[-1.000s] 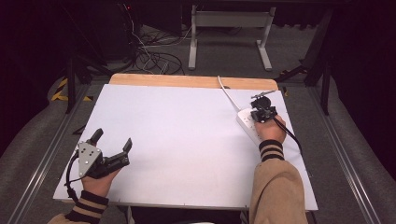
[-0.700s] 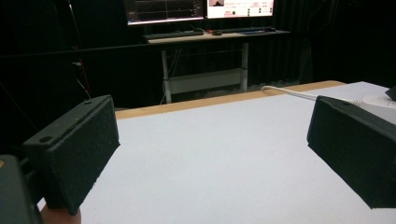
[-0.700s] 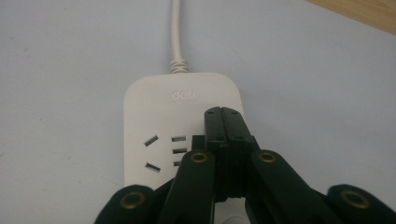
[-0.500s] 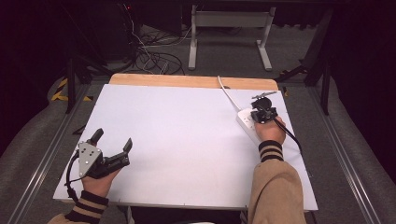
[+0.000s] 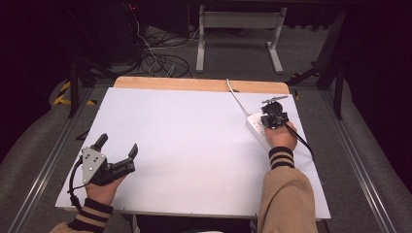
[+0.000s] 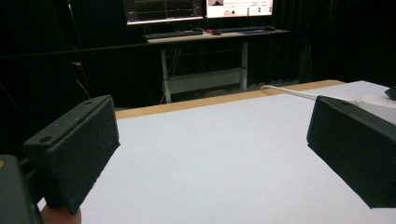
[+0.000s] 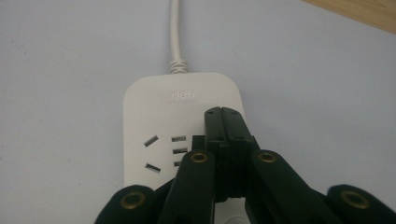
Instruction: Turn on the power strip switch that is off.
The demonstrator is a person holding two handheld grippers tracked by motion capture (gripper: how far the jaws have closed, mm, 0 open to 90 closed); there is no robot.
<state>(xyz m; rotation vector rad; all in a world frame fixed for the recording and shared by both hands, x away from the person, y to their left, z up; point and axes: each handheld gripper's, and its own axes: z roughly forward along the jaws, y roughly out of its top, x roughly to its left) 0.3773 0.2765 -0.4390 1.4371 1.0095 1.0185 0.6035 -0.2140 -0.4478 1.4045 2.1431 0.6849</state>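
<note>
The right tongs (image 7: 225, 122) were pressed tight together, with nothing between the two black jaws. Their tips sat right over the top of a white power strip (image 7: 154, 105), near its holes, but it was hard to tell if they touched it. In the high view the right tongs (image 5: 273, 116) were over the strip's far end, with the person's right hand (image 5: 281, 137) behind them.

The left tongs (image 5: 118, 147) were wide open and held nothing. In the left gripper view the two jaws stood far apart, with bare table between them. The left tongs lay low near the front left corner, in the person's left hand (image 5: 99, 187).

The power strip (image 5: 256, 127) lay flat on the right side of the table (image 5: 184, 136), well apart from the left tongs. A white cord (image 5: 236, 97) ran from its far end to the back edge of the table. The table had a white top with a strip of wood (image 5: 194, 84) along the back.

Behind the table were black cables (image 5: 160, 60) on the floor and the legs of a white stand (image 5: 238, 34). In the left gripper view, bright screens (image 6: 196, 8) glowed on a far desk (image 6: 205, 37).
</note>
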